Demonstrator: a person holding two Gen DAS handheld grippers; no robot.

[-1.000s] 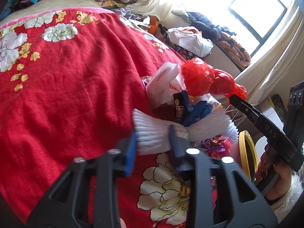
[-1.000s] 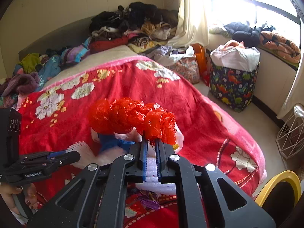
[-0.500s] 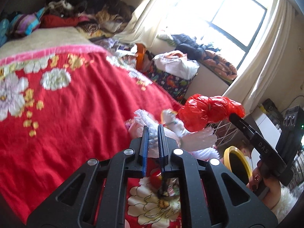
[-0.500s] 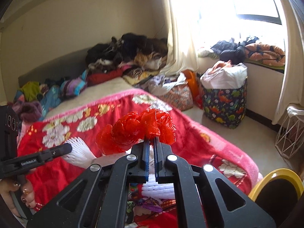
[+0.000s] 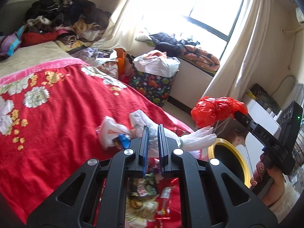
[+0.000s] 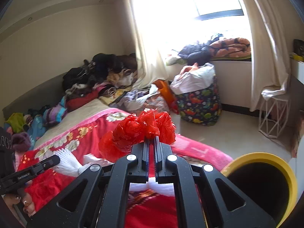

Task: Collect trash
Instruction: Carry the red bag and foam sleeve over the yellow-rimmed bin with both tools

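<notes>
Sunlit and cluttered, the bedroom has a bed (image 5: 57, 117) under a red flowered blanket, with clothes (image 5: 62, 19) heaped at its far end and more on the window ledge (image 6: 214, 49). A dinosaur-print bag (image 6: 199, 106) stuffed with white fabric stands on the floor below the window, and a white wire stand (image 6: 273, 117) sits by the curtain.

The left gripper (image 5: 152, 133) has its jaws nearly pressed together, pinching a white pleated wrapper (image 5: 197, 139) whose fanned end sticks out to the right. Just beyond it on the blanket lie a white plastic bag (image 5: 110, 133) with something blue tucked against it, and colourful snack packets (image 5: 150, 188) show below the jaws (blurred, so their print cannot be read).

The right gripper (image 6: 151, 142) has its jaws close together, pinching a crumpled red bag (image 6: 136, 133), held in the air beside the bed's edge. From the left wrist view the red bag hangs above and just left of a black bin (image 5: 245, 169) with a yellow rim, which stands on the floor beside the bed. The hand (image 5: 266, 172) on the right gripper's handle has dark painted nails.
</notes>
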